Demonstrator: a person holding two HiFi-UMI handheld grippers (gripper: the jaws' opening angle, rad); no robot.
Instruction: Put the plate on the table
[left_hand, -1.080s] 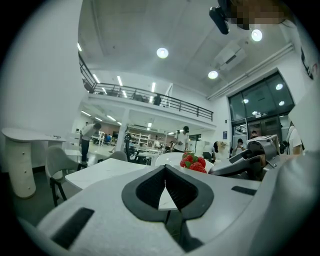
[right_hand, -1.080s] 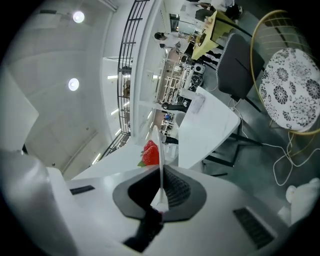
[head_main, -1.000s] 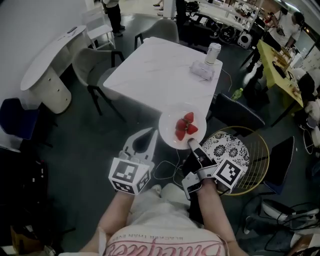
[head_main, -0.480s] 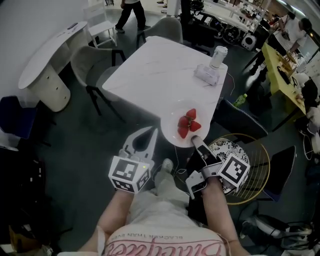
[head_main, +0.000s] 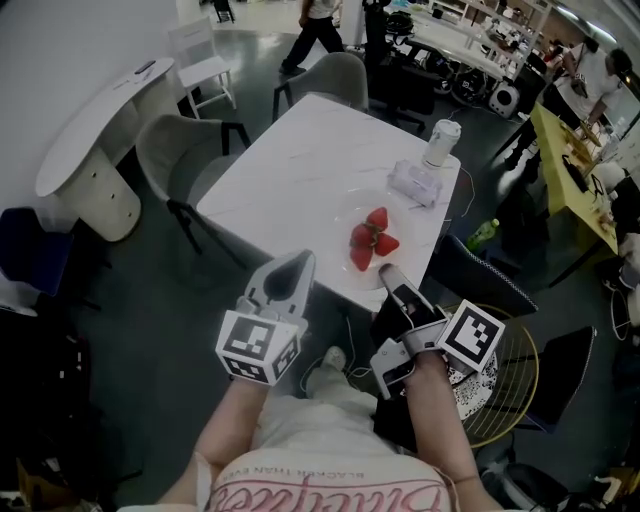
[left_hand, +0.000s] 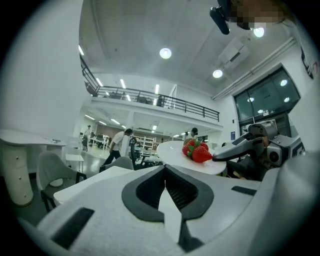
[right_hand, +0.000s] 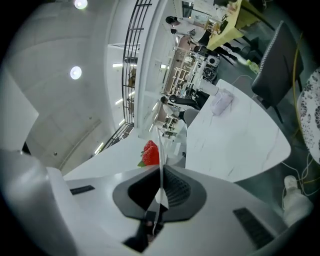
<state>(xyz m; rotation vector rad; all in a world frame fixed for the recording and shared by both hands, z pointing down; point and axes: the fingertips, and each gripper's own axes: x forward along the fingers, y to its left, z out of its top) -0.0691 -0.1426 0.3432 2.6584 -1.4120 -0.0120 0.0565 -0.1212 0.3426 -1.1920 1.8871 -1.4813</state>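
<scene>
The left tongs (head_main: 293, 266) are clenched on nothing at the near edge of the table (head_main: 290, 160). The plate (left_hand: 172, 151) of strawberries (head_main: 369, 238) is gripped by its rim in the right tongs (head_main: 385, 272), raised over the table's near corner.

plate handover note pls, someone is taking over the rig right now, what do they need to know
Right gripper: shut on the near rim of the plate, which carries strawberries.
Left gripper: shut, empty, just left of the plate.
Plate: held roughly level over the near corner of the white table. The left gripper view shows it raised above the tabletop, so it is not set down.
Done: the plate is gripped and over the table.
Left: lower it onto the tabletop, probably a little further in from the edge, then open the right jaws and draw back.
</scene>
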